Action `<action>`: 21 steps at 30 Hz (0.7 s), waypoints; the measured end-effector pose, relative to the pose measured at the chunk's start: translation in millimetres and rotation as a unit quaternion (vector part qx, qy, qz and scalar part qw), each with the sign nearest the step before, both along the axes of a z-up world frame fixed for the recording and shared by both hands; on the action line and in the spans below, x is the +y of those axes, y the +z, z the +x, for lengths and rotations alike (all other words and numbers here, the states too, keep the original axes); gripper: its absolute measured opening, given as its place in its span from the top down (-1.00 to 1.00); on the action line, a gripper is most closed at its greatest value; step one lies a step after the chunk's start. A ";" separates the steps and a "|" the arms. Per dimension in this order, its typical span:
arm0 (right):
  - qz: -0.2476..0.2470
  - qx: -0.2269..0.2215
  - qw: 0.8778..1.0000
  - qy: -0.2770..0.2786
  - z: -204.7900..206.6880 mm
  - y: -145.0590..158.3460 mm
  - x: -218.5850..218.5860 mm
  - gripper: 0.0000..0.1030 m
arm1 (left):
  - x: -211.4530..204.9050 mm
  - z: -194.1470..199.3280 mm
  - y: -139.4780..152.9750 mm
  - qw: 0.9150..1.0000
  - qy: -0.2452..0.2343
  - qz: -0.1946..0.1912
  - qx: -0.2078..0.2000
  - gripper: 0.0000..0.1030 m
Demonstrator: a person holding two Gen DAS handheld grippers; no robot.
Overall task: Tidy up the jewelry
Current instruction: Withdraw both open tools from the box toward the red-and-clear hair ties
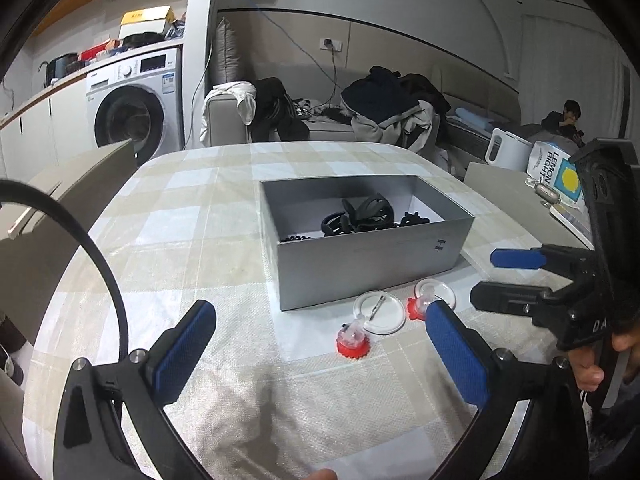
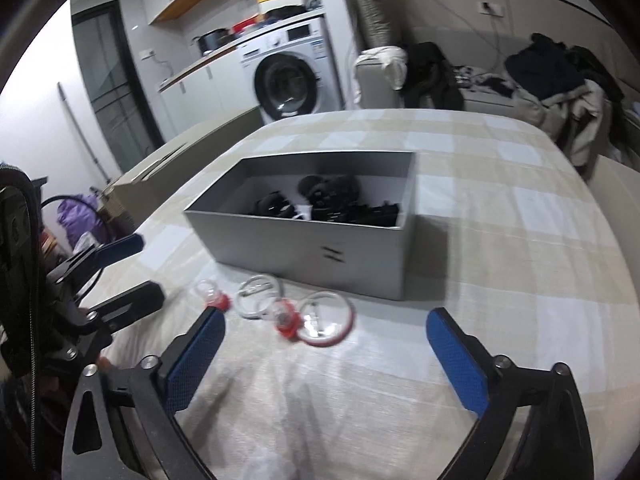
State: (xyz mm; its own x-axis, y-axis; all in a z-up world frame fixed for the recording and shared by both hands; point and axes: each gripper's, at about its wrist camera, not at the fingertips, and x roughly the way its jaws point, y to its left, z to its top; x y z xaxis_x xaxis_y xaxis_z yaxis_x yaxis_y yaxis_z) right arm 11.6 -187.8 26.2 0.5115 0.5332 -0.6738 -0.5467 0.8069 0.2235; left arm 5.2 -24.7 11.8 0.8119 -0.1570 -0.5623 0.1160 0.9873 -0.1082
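Clear, red-based ring toys (image 1: 353,340) beside grey box (image 1: 360,268)

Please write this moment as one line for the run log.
left gripper: open, empty | right gripper: open, empty | gray box: holds dark items | red-based pieces, clear discs: on tablecloth

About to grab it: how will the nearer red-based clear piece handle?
The red-based piece looks small and light, so it may skid when nudged. Its round toothed base could roll if tipped. The clear top seems slick plastic; grip the base.
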 end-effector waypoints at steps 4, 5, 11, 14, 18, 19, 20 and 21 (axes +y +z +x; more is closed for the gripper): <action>0.000 0.011 1.000 0.014 -2.7 -3.3 4.7 -0.65 | 3.2 1.4 -2.9 1.000 0.009 -0.008 0.010 -0.98; -0.003 0.013 1.000 0.014 -2.9 -4.3 4.9 -0.59 | 3.1 1.6 -3.3 1.000 0.008 -0.009 0.011 -0.98; -0.008 0.030 0.999 0.021 -1.1 -10.4 1.7 -0.15 | 1.9 0.6 -5.8 1.000 0.006 0.001 0.012 -0.98; -0.013 0.033 0.999 0.020 1.2 -12.0 5.9 -0.09 | 4.1 0.1 -5.3 1.000 0.006 -0.003 0.009 -0.98; -0.021 0.027 0.999 0.020 1.8 -10.6 16.3 -0.04 | 5.0 0.4 -5.5 1.000 0.010 -0.004 0.012 -0.98; -0.025 0.022 0.999 0.024 0.4 -9.0 20.4 -0.01 | 5.1 0.7 -5.4 1.000 0.010 -0.004 0.012 -0.98; -0.028 0.016 0.999 0.032 -1.5 -7.4 25.0 0.00 | 5.3 0.7 -5.3 1.000 0.010 -0.005 0.012 -0.98; -0.031 0.012 0.999 0.036 -2.1 -6.8 28.0 0.02 | 5.1 1.1 -5.3 1.000 0.009 -0.007 0.012 -0.98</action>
